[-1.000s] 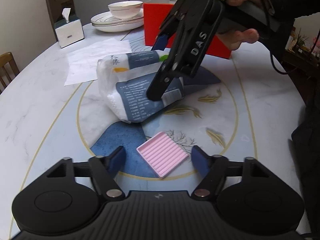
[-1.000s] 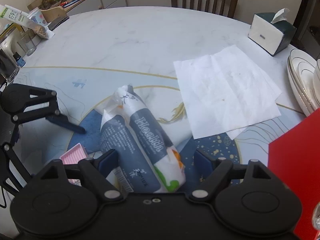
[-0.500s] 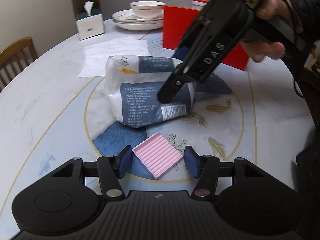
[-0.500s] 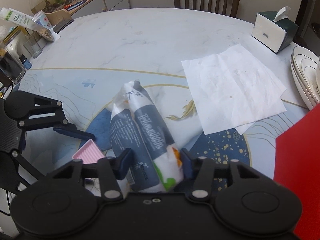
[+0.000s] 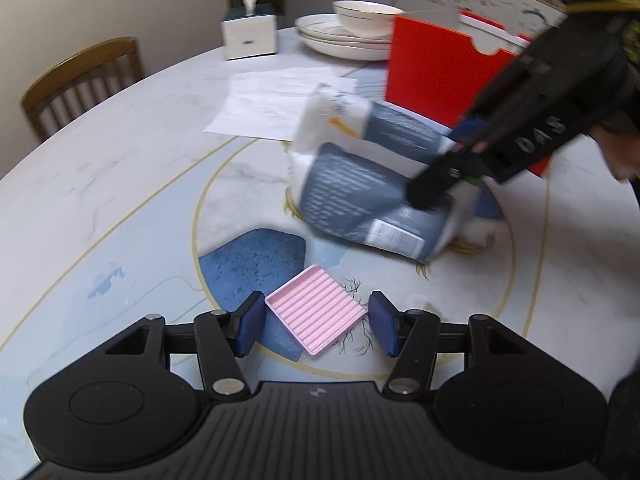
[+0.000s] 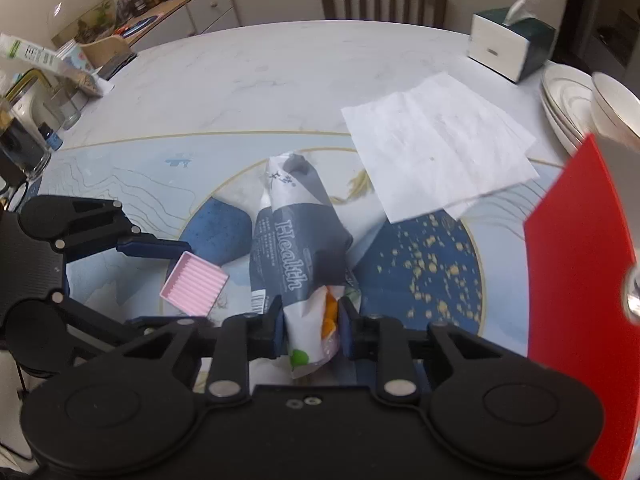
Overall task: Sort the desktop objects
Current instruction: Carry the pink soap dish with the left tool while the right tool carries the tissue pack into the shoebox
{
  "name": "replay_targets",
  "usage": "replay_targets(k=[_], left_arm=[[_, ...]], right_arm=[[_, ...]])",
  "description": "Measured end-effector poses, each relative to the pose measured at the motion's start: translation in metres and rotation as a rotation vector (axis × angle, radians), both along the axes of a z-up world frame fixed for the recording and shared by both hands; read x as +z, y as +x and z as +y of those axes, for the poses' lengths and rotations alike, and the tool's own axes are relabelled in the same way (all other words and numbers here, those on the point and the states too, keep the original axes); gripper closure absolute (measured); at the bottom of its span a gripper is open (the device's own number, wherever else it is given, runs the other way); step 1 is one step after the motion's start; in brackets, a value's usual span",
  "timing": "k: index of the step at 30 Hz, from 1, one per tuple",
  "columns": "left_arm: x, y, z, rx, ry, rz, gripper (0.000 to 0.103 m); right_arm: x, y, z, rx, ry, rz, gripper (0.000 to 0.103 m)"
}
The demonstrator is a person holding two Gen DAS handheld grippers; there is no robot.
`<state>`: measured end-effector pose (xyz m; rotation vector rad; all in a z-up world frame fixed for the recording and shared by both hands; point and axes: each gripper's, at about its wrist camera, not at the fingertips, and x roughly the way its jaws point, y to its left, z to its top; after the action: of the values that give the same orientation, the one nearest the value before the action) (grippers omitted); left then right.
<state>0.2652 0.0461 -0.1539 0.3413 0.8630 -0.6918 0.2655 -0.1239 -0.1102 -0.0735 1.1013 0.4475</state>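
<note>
A grey and white "Health" bag (image 6: 296,248) is clamped at its near end between the pads of my right gripper (image 6: 311,330) and is lifted, tilted off the table. In the left wrist view the bag (image 5: 360,188) looks blurred under the right gripper (image 5: 452,176). A pink ribbed tray (image 5: 316,314) lies flat on the table between the pads of my left gripper (image 5: 316,326), which is open around it with small gaps on both sides. The tray also shows in the right wrist view (image 6: 195,289), beside the left gripper (image 6: 160,280).
A red box (image 5: 440,80) stands behind the bag, also at the right in the right wrist view (image 6: 580,280). White paper sheets (image 6: 436,144), a tissue box (image 6: 510,46), stacked plates with a bowl (image 5: 352,28) and a chair (image 5: 80,80) are further back. Jars and clutter (image 6: 32,120) sit at the left edge.
My right gripper has shut on the bag's end and lifted it toward the red box. My left gripper has narrowed around the pink tray and moved closer to it.
</note>
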Motion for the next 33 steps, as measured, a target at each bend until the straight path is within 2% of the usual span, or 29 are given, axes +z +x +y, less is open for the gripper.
replay_targets(k=[9,17,24,33], left_arm=[[0.002,-0.008,-0.001,0.127,-0.021,0.027,0.047],[0.012,-0.024,-0.003,0.177,-0.051,0.045,0.047],[0.041,-0.038,-0.013,0.212,-0.095,0.024,0.047],[0.084,-0.052,-0.057,0.222,-0.125,-0.050,0.047]], right_arm=[[0.007,-0.019,-0.012,-0.037,0.007,-0.004,0.081],[0.017,-0.034,-0.026,-0.054,0.040,-0.015,0.081],[0.036,-0.046,-0.044,-0.054,0.072,-0.030,0.081],[0.060,-0.061,-0.087,-0.051,0.136,-0.046,0.081]])
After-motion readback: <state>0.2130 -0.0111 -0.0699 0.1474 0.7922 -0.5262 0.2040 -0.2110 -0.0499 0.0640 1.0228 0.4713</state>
